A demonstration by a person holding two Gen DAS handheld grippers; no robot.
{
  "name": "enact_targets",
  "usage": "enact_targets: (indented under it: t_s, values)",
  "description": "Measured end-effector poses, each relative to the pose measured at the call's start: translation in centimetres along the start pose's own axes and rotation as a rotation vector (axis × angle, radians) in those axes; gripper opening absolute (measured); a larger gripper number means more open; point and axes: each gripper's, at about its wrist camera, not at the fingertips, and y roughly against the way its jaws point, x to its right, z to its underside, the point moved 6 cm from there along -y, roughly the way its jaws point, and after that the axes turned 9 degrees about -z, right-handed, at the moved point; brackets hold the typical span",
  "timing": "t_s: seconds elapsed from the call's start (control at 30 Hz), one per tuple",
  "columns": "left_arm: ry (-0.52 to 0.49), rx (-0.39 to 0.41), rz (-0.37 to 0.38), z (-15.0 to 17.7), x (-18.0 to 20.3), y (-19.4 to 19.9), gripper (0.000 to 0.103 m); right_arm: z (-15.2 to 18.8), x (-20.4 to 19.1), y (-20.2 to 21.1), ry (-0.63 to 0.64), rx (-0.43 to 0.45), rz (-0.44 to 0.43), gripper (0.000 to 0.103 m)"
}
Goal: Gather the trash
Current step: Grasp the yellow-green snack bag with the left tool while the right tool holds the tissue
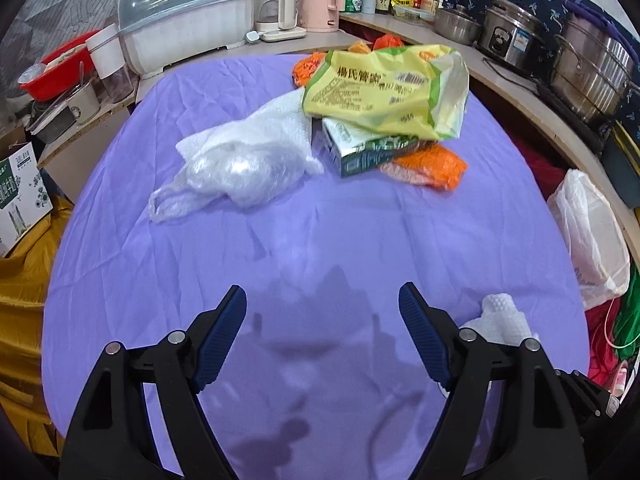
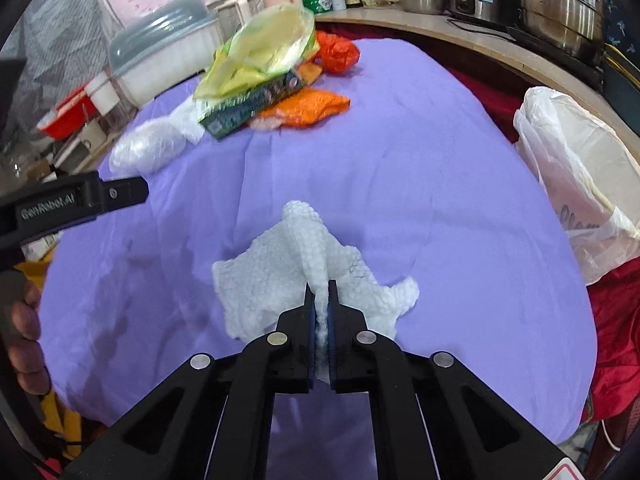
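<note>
My right gripper (image 2: 322, 290) is shut on a crumpled white paper towel (image 2: 276, 280), pinching a raised fold of it over the purple tablecloth (image 2: 420, 184). The same towel (image 1: 502, 318) shows just right of my left gripper (image 1: 322, 300), which stands open over bare cloth with nothing between its fingers. At the far side lies a pile of trash: a yellow-green bag (image 1: 384, 88) on a green and white carton (image 1: 368, 152), orange wrappers (image 1: 432, 166), another white towel and a clear plastic bag (image 1: 236, 172).
A white plastic bag (image 2: 576, 176) hangs open at the table's right edge. Behind the table a counter holds a covered dish rack (image 1: 184, 24), kettles, bottles and steel pots (image 1: 592, 72). A hand (image 2: 24, 332) holds the left gripper's body at the left.
</note>
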Motion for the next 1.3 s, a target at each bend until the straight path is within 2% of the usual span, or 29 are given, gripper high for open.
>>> enact_targets:
  t_s: [0.33,0.5,0.67,0.73,0.8,0.87,0.9,1.0,1.1,1.3]
  values:
    - [-0.011,0.079,0.055,-6.6,3.8,-0.5,0.084,-7.2,3.2,2.4,-0.096,0.139,-0.002,0.005]
    - [-0.031,0.099,0.077,-9.4,5.9,-1.5,0.084,-9.4,5.2,2.5,-0.155,0.172,-0.001,0.005]
    - [-0.064,0.118,0.068,-11.7,7.6,-3.0,0.083,-11.1,6.4,2.5,-0.182,0.195,0.007,0.005]
    - [-0.069,0.121,0.063,-12.2,7.8,-3.5,0.079,-11.4,6.6,2.4,-0.188,0.200,0.006,0.005]
    - [-0.072,0.117,0.071,-12.6,8.1,-3.9,0.062,-11.7,6.8,2.3,-0.195,0.203,0.004,0.005]
    - [-0.073,0.100,0.101,-12.8,8.4,-4.3,0.050,-11.9,7.0,2.1,-0.201,0.202,0.001,0.005]
    - [-0.076,0.095,0.110,-12.7,8.4,-4.4,0.038,-11.9,7.1,2.1,-0.203,0.202,0.000,0.005]
    - [-0.093,0.095,0.135,-12.8,9.1,-4.1,0.015,-12.1,7.4,2.1,-0.209,0.206,-0.003,0.005]
    - [-0.090,0.122,0.148,-13.2,9.3,-3.0,0.007,-12.3,7.7,2.7,-0.216,0.221,-0.004,0.005]
    - [-0.068,0.190,0.203,-15.0,9.6,0.9,0.007,-13.0,8.6,5.0,-0.231,0.274,-0.003,0.005]
